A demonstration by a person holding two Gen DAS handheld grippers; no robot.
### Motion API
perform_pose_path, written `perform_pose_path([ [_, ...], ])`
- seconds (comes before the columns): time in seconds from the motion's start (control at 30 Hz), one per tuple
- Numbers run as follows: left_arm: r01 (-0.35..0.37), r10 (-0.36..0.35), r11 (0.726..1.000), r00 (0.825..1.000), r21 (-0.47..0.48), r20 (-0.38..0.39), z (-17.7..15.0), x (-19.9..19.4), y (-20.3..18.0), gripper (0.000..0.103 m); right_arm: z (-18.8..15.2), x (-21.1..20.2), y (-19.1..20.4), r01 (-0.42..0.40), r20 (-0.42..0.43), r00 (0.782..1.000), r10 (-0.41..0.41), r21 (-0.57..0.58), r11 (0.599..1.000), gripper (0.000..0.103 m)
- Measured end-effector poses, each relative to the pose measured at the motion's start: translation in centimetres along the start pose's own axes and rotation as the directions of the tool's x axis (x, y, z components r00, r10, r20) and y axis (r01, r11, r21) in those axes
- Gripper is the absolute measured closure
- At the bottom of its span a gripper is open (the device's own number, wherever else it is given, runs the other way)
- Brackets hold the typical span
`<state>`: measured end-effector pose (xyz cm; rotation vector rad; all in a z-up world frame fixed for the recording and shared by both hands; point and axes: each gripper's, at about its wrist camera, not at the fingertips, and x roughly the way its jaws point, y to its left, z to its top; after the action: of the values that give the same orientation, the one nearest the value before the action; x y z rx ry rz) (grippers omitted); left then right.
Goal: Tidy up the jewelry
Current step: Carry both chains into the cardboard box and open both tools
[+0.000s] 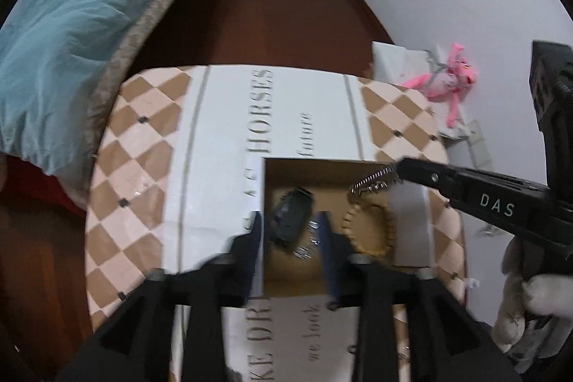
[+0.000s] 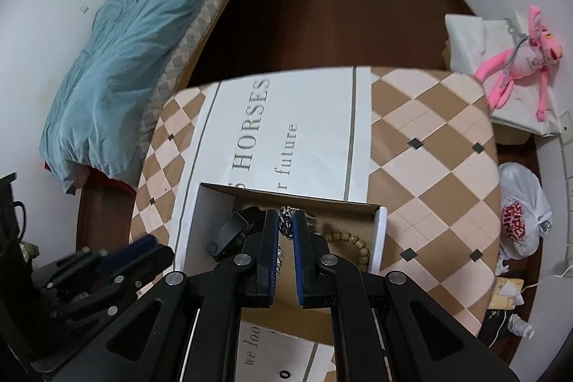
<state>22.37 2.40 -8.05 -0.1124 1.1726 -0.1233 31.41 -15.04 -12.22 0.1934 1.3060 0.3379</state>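
Note:
An open cardboard box (image 1: 272, 278) (image 2: 379, 231) sits on the table. Inside lie a black watch (image 1: 290, 217) (image 2: 231, 231), a wooden bead bracelet (image 1: 372, 228) (image 2: 352, 240) and small silver pieces (image 1: 308, 244). My right gripper (image 2: 285, 222) is shut on a silver chain bracelet (image 1: 374, 183) (image 2: 286, 221) and holds it over the box; it shows in the left wrist view (image 1: 394, 172). My left gripper (image 1: 290, 224) is open, its fingers straddling the box's left wall and the watch. It shows at lower left in the right wrist view (image 2: 143, 246).
The table has a checkered cloth (image 2: 429, 167) with a white printed sheet (image 1: 229, 131) (image 2: 304, 138). A bed with a blue quilt (image 1: 71, 24) (image 2: 136, 52) stands on the left. A pink plush toy (image 2: 519, 63) (image 1: 444, 81) and a plastic bag (image 2: 523, 213) lie to the right.

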Motion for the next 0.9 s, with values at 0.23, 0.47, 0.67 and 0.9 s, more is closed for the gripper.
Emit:
perform_pose_path([
  [0.23, -0.126, 0.124, 0.992, 0.989, 0.008, 0.083, -0.4, -0.4, 0.4, 0.009, -2.0, -0.7, -1.7, 0.138, 0.03, 0.99, -0.138, -0.006, 0.99, 0.025],
  [0.47, -0.2, 0.197, 0.98, 0.975, 0.02, 0.106, -2.2, 0.5, 0.1, 0.005, -6.2, -1.7, -2.4, 0.354, 0.095, 0.931, -0.353, -0.004, 0.935, 0.006],
  [0.67, -0.202, 0.199, 0.979, 0.975, 0.02, 0.095, -3.7, 0.7, -0.3, 0.005, -9.0, -1.5, -2.1, 0.367, 0.115, 0.923, -0.367, 0.026, 0.93, 0.002],
  [0.9, -0.205, 0.203, 0.979, 0.969, -0.001, 0.141, -5.2, -1.5, -0.5, 0.005, -11.1, -3.8, -0.6, 0.353, 0.171, 0.919, -0.355, 0.044, 0.935, 0.002],
])
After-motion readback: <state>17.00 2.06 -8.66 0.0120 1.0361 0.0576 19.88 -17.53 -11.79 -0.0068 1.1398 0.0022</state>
